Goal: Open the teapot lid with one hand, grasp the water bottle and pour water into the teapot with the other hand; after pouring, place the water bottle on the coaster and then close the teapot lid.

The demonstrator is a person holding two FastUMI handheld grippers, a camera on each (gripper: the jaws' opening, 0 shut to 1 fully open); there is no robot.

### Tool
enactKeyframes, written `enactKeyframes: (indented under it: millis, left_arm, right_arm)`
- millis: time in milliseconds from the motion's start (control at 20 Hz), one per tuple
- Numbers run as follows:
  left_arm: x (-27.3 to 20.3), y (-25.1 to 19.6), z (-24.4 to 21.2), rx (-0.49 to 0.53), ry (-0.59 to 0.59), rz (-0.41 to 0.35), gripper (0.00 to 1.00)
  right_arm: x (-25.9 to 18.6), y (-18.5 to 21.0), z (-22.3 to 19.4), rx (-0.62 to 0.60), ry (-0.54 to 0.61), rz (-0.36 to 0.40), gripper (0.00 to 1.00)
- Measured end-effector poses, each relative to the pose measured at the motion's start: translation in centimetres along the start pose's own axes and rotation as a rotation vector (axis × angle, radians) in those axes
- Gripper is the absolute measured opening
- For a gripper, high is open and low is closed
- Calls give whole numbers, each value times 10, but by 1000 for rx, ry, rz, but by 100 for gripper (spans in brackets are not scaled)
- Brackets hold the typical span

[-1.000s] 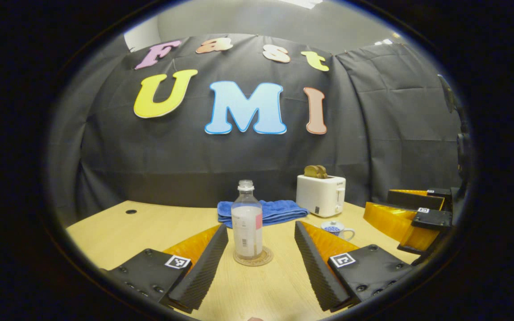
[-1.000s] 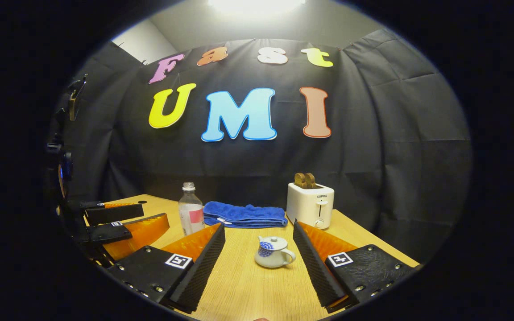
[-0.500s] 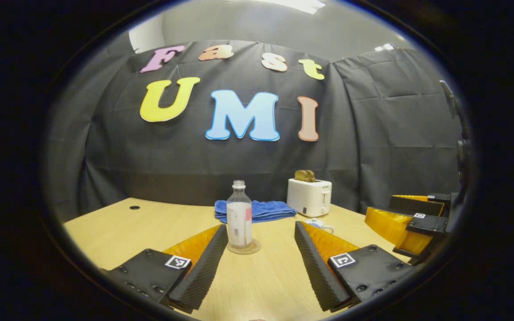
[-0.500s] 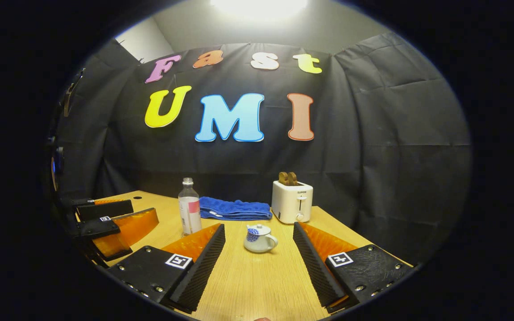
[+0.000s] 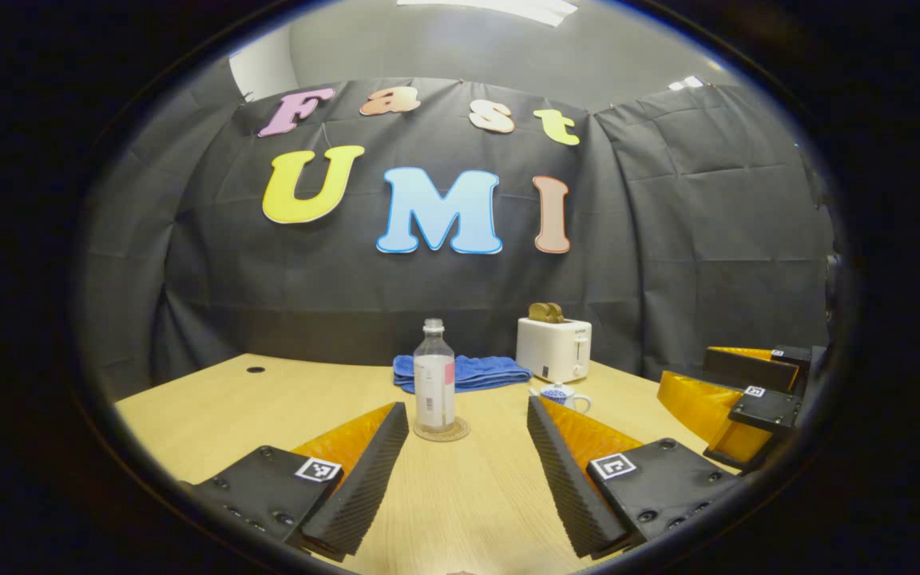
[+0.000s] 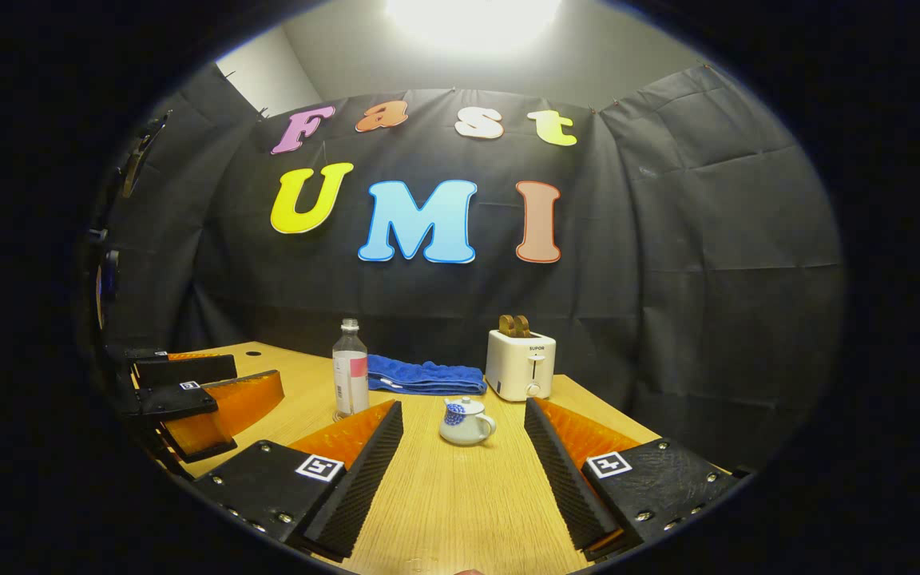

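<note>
Gaping wide, both ridged tongs (image 5: 468,471) (image 6: 464,471) hold nothing; clear bottle (image 5: 434,375) stands on round coaster (image 5: 442,431).

On my left tool (image 5: 468,471) I see two wedge-shaped fingers (image 5: 360,479) with ribbed inner faces, each running back to a flat textured plate (image 5: 264,487) fixed with round screws and bearing a small square black-and-white marker (image 5: 318,469). My right tool (image 6: 464,471) is built the same way, with ribbed fingers (image 6: 568,471), screwed plates (image 6: 652,483) and a square marker (image 6: 610,463) on each side. Beyond the right-hand plate in the left gripper view, the other tool (image 5: 735,395) shows its translucent ridged finger backs and one more small marker.
</note>
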State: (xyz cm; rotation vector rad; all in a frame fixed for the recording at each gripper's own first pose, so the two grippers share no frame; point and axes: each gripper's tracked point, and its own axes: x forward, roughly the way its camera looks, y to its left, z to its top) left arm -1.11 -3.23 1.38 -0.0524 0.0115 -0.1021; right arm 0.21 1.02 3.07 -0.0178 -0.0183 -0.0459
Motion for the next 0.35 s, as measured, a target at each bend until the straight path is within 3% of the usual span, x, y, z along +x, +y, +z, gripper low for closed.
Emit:
enactKeyframes:
  millis: [350]
  left_arm:
    - [-1,-2,-8,-16,7,-8,100]
  right_arm:
    - [-1,1,0,-1,-34,-3,95]
